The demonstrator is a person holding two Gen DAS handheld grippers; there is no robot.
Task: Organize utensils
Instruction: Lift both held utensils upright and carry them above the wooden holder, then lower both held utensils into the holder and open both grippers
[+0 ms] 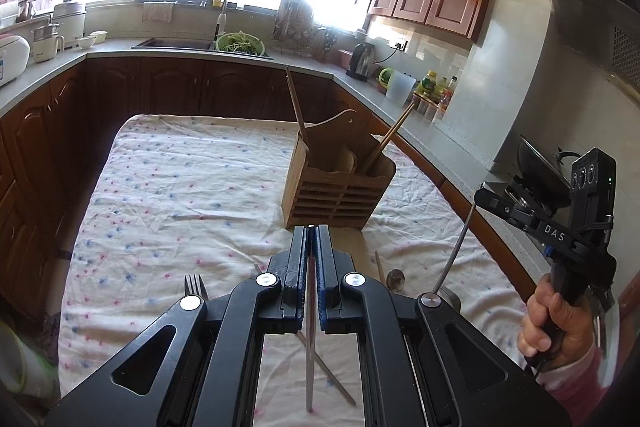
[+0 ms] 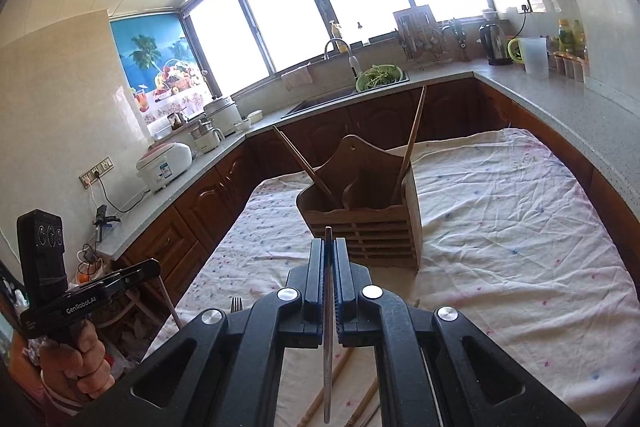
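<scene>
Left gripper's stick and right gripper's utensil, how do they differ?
The left gripper is shut on a tan, matte wooden stick; the right gripper is shut on a grey, shiny metal utensil. The stick looks round, the utensil's handle flatter. Both are slim and hang down towards the cloth.

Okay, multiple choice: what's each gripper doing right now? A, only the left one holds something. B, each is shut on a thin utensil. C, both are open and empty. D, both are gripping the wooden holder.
B: the left gripper and the right gripper each have fingers closed on a thin metal utensil, short of the wooden holder on the cloth.
</scene>
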